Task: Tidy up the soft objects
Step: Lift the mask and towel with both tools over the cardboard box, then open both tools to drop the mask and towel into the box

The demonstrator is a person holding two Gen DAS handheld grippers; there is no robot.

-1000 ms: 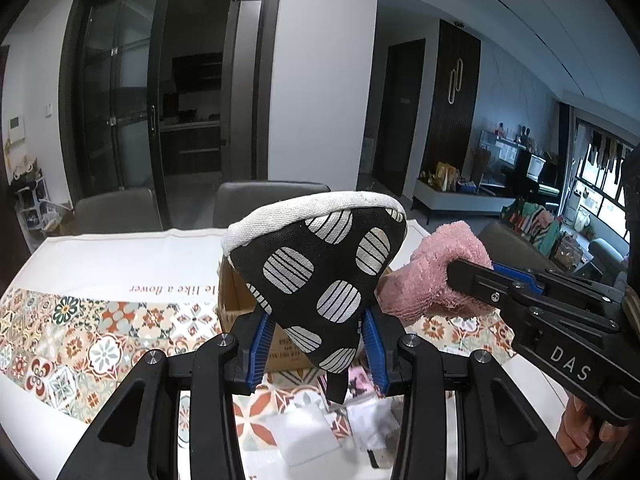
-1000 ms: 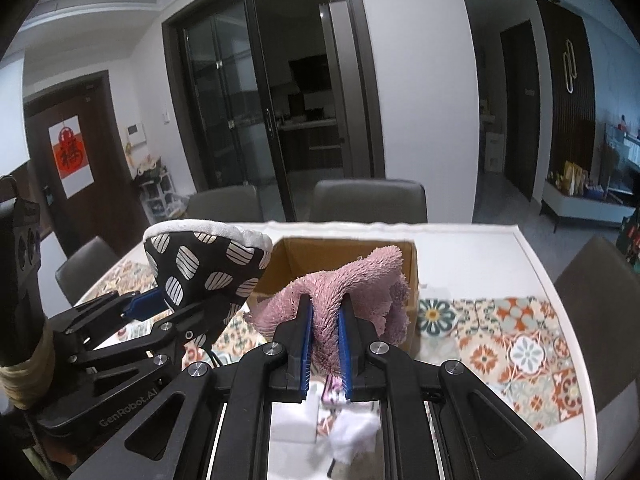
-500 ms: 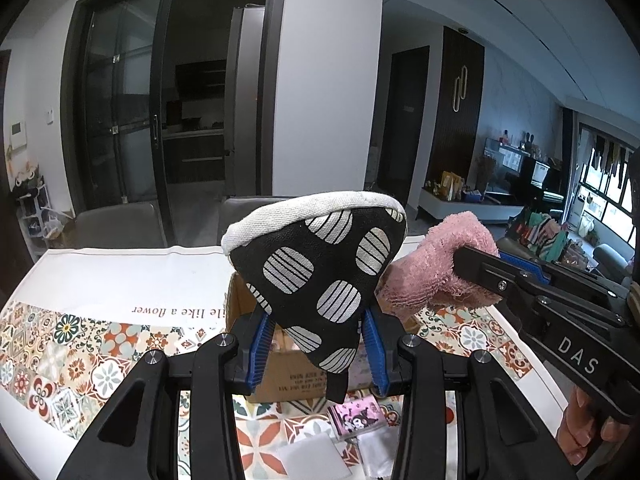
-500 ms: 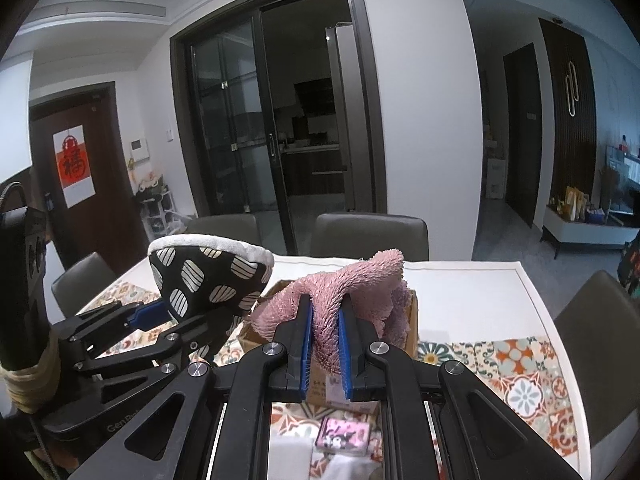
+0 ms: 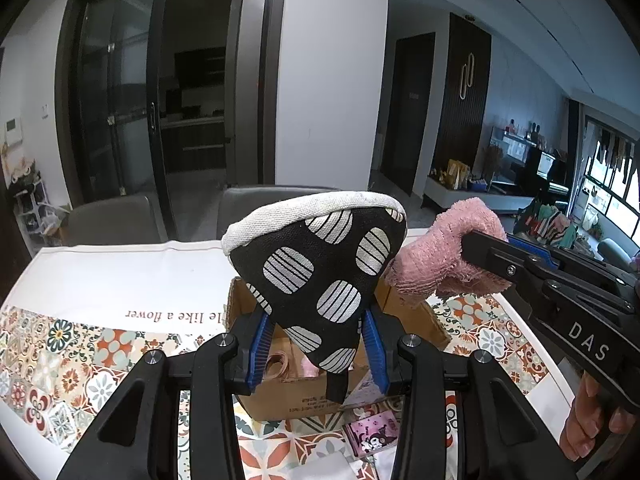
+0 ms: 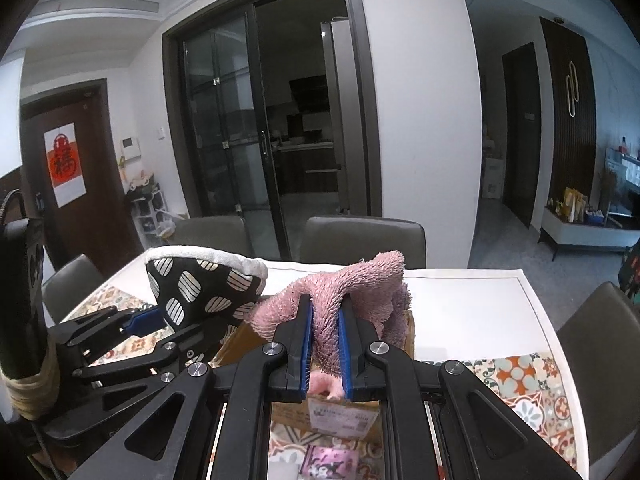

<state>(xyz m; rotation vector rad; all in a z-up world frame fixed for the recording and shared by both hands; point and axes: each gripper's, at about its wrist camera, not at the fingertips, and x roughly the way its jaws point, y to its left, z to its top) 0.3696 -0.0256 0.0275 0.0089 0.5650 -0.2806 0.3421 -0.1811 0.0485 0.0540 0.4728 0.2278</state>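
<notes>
mitt [image 5: 320, 276], pink towel [image 6: 340, 300] over box [image 5: 288, 398]

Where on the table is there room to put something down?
The plain white strip of tablecloth behind the cardboard box, toward the grey chairs, is bare. In front of the box it is crowded with small pink packets and papers.

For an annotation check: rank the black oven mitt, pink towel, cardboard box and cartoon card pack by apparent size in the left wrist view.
1. Black oven mitt; nearest the camera, so inflated.
2. Pink towel and cardboard box: unsure, both partly hidden.
3. Cartoon card pack, smallest.
</notes>
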